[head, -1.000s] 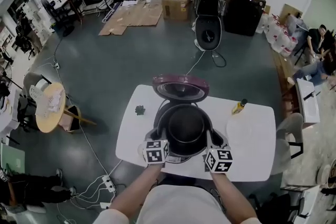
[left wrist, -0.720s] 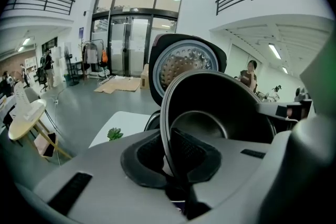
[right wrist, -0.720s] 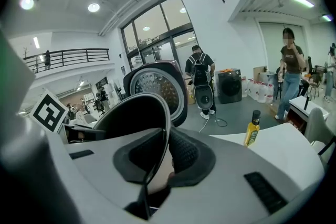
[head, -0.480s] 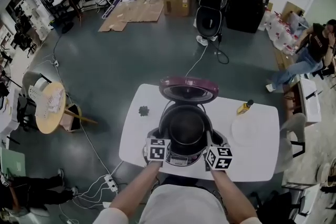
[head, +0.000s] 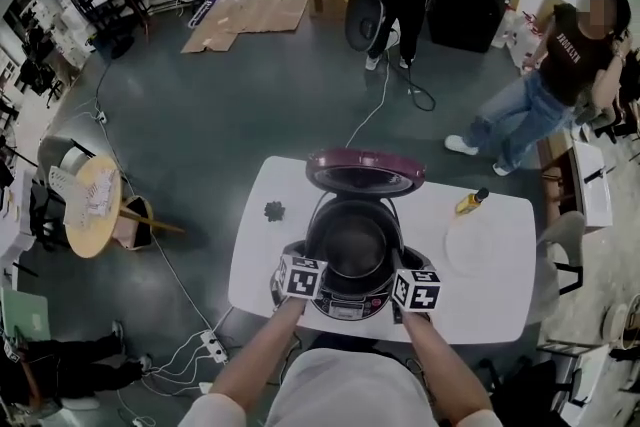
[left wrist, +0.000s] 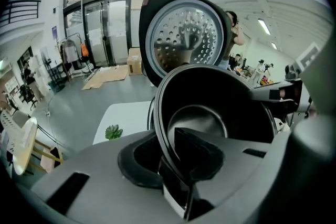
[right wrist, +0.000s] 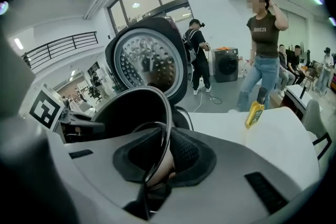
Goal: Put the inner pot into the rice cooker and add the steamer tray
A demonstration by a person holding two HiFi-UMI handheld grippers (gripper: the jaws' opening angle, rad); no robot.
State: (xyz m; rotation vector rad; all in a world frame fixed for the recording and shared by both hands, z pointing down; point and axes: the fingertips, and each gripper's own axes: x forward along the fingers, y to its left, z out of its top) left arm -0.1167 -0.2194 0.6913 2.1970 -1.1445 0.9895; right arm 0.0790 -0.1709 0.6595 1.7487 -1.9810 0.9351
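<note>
We note the left gripper (left wrist: pixel 178 162) and right gripper (right wrist: pixel 156 168) jaws opening, inner pot (head: pixel 352 245) rim loosely between each, pot seated inside the rice cooker (head: pixel 345 303).

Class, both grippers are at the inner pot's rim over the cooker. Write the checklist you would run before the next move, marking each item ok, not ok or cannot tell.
1. Lid open: ok.
2. Inner pot within the rice cooker opening: ok. Fully seated: cannot tell.
3. Left gripper and right gripper letting go: jaws opening, rim between them with a gap beside it: ok.
4. Pot empty inside: ok.
5. Pale round tray on the table, nothing on it: ok.
</note>
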